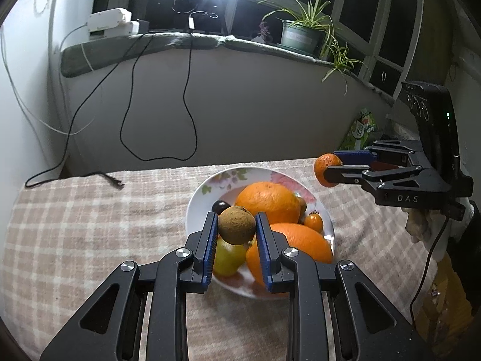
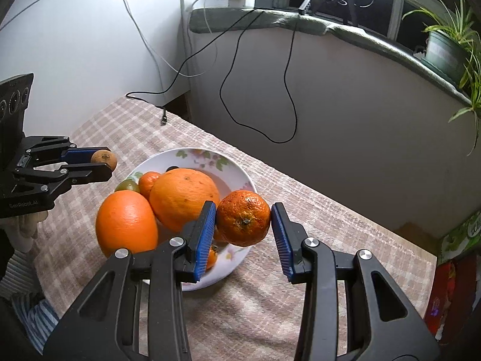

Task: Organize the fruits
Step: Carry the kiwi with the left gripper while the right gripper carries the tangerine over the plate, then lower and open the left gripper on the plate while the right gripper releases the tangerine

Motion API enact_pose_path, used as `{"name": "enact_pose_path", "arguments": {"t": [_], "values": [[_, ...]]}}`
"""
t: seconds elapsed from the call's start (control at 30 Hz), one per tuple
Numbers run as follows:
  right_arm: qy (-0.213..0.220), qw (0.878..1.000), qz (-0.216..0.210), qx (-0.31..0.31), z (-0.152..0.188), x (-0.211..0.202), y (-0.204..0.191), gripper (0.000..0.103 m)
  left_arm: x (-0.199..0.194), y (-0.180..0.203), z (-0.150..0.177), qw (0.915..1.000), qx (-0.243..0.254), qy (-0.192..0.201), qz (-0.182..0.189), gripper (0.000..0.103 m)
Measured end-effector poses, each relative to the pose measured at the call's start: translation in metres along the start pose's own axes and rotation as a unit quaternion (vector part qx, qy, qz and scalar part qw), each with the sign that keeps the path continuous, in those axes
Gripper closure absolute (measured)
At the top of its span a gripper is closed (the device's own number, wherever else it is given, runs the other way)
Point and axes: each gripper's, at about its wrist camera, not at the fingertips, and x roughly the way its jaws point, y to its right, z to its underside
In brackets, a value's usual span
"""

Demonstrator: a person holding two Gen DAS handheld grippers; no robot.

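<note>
Left gripper point(image 1: 236, 225) is nearly closed, pads clamped on a small brown round fruit point(image 1: 237, 225) at the fingertips, held in the air just above the near rim of the floral bowl point(image 1: 200, 192). The brown fruit looks light, with a dry, rough, thin skin; likely easy to dent, so a soft pinch across its widest part seems right. Below and ahead of those fingers the bowl sits on a checked cloth point(image 1: 90, 210) and holds two large oranges point(image 1: 267, 201), a green-yellow fruit point(image 1: 228, 255), a dark plum-like fruit point(image 1: 221, 206) and small orange ones point(image 1: 314, 222). The large oranges look heavy and firm and would need much wider jaws. To the right, the right gripper point(image 2: 244, 225) is partly closed on a small mandarin point(image 2: 243, 222), both blue pads touching its sides, held above the bowl's right edge, beside the nearest large orange. The mandarin looks light, its peel loose and slightly soft, with good friction; squeezing hard would probably bruise it, so a grip across the middle, stem toward the camera, looks secure.
</note>
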Motion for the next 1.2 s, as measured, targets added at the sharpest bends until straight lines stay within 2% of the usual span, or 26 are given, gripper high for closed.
{"name": "enact_pose_path", "arguments": {"t": [0.63, 1.2], "values": [[0.01, 0.999, -0.003, 0.049, -0.001, 0.024, 0.014, 0.063, 0.022, -0.007, -0.017, 0.9999, -0.009, -0.001, -0.005, 0.079], [0.003, 0.999, -0.014, 0.043, -0.006, 0.041, 0.008, 0.063, 0.026, -0.006, -0.019, 1.0, -0.004, -0.005, -0.007, 0.079]]}}
